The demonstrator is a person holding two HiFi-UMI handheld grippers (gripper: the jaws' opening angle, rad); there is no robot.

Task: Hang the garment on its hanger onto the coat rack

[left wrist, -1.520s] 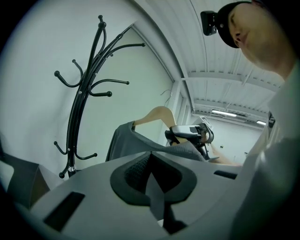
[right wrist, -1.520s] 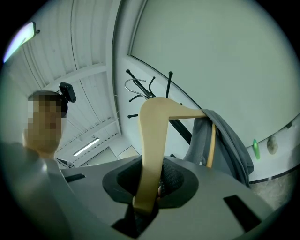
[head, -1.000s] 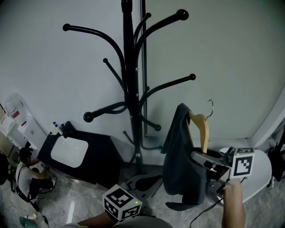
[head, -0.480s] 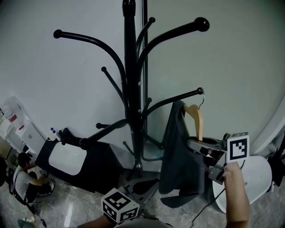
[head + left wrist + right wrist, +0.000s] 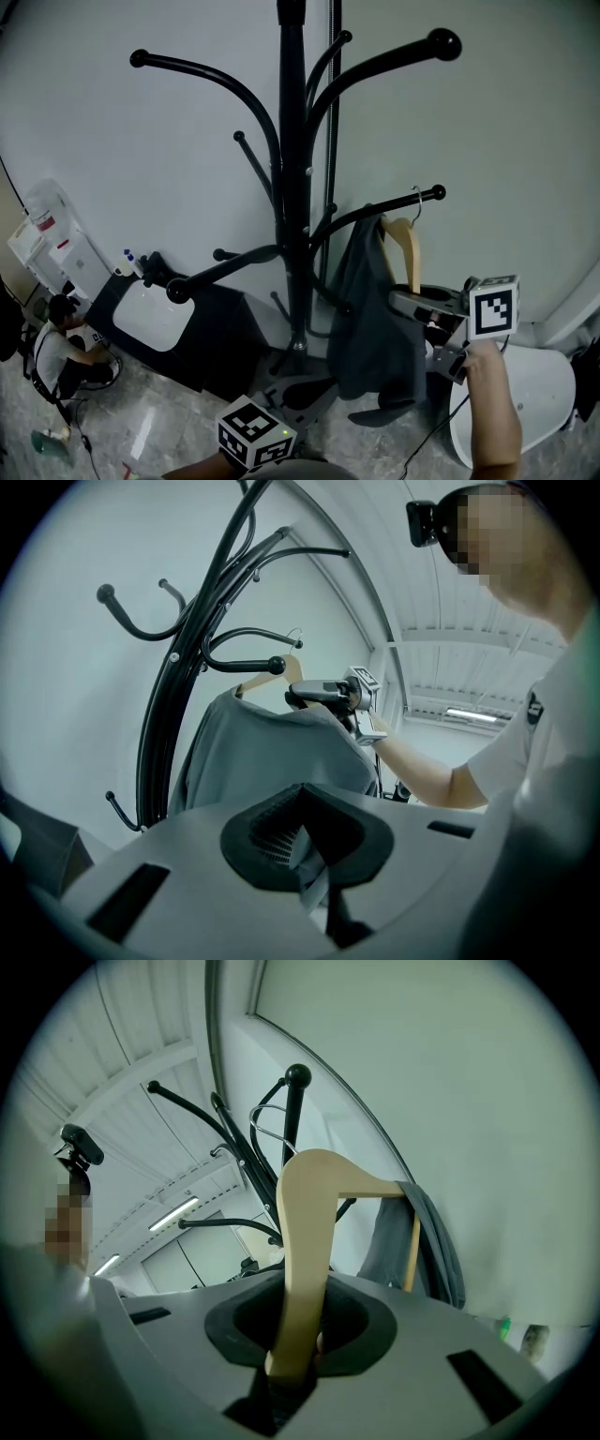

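The black coat rack (image 5: pixel 294 187) stands against the wall. A wooden hanger (image 5: pixel 405 246) carries a dark grey garment (image 5: pixel 370 323). Its wire hook (image 5: pixel 417 196) sits at the rack's lower right arm (image 5: pixel 375 214), just inside the end knob (image 5: pixel 437 194); whether it rests on the arm I cannot tell. My right gripper (image 5: pixel 410 305) is shut on the hanger's wooden arm (image 5: pixel 302 1260). My left gripper (image 5: pixel 309 394) is low, beside the garment's hem. A grey strip of cloth (image 5: pixel 307 850) shows pinched in its jaws, and the garment (image 5: pixel 267 757) fills the left gripper view just beyond.
A dark cabinet (image 5: pixel 220 342) with a white basin (image 5: pixel 147 319) stands left of the rack's foot, with a white dispenser (image 5: pixel 56 248) beside it. A person (image 5: pixel 58 352) sits at the lower left. A white round object (image 5: pixel 525 389) lies at the lower right.
The right gripper has carried the hanger and garment left toward the rack. The hook, earlier out beyond the arm's knob, now sits at the arm just inside the knob.
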